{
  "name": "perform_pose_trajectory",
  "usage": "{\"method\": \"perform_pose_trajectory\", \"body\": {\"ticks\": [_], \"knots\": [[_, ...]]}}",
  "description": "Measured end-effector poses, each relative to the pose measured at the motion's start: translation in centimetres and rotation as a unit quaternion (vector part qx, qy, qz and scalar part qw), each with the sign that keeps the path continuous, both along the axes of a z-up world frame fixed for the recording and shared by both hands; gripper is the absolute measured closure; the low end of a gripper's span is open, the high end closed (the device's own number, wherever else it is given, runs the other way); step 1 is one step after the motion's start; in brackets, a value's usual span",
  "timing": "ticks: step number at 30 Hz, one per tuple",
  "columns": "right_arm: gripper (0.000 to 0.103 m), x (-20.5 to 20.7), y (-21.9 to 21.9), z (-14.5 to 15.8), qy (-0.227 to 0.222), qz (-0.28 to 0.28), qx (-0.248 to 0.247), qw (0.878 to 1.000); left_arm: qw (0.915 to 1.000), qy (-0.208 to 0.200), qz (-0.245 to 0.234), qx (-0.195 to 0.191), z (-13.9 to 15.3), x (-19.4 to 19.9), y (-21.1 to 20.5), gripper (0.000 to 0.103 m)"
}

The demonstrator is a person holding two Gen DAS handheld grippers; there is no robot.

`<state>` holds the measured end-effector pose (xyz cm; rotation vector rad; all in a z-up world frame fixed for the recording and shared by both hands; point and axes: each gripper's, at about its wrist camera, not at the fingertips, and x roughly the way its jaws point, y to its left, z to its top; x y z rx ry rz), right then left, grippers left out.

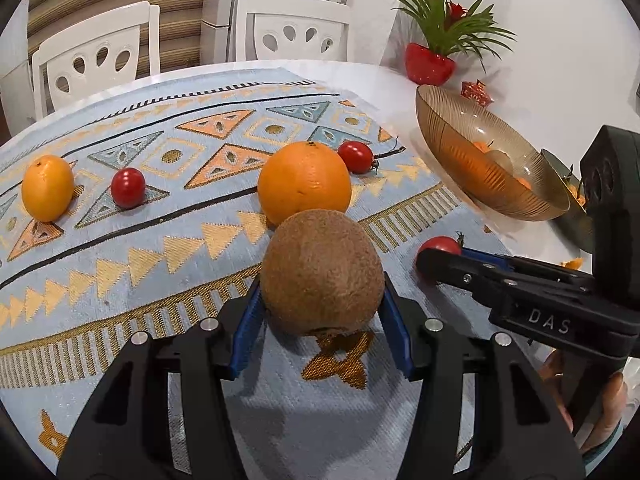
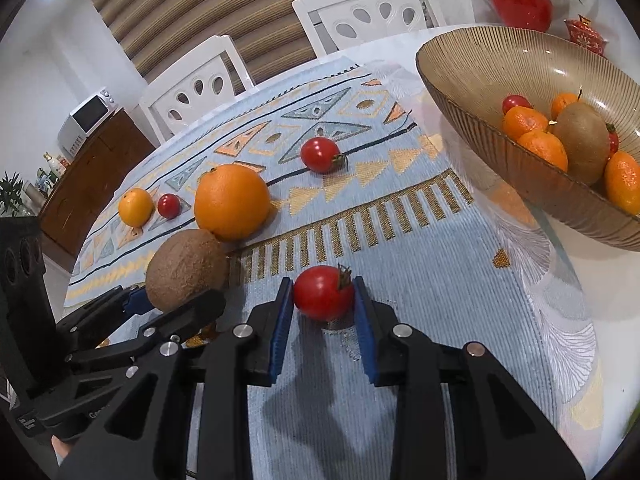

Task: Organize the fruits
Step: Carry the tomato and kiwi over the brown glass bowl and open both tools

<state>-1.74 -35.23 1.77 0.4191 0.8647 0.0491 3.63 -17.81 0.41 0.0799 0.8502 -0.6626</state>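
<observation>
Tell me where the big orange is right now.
The big orange sits on the patterned cloth just beyond the kiwi between the left tongs. A cherry tomato lies behind it on its right, toward the glass bowl.

From my feed I see two white chairs [image 1: 96,60] with teardrop cut-outs at the far edge of the table [image 2: 576,280], which wears a pale blue patterned cloth [image 1: 120,280]. Behind them hangs a striped brown blind [image 2: 192,4]. At far left a wooden sideboard [image 2: 88,168] carries a white microwave [image 2: 86,118]. A plain white wall [image 1: 560,8] rises at right.
</observation>
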Motion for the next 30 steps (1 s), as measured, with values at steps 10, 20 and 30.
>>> {"method": "perform_pose_trajectory", "body": {"ticks": [10, 20, 30], "knots": [[0.074, -3.2, -1.5, 3.6, -0.045, -0.014, -0.007, 0.999, 0.9997, -0.020, -0.012, -0.002, 2.4, -1.5, -0.9, 0.049], [0.074, -8.8, -8.7, 12.1, -0.144, -0.094, -0.041, 0.984, 0.9924, -0.053, -0.097, -0.055, 10.1, -3.9, -7.4, 0.049], [0.074, -9.5, -16.9, 12.0, -0.122, -0.197, -0.025, 0.972, 0.9826, -0.054, -0.164, -0.068, 12.1, -3.5, -16.0, 0.049]]}}
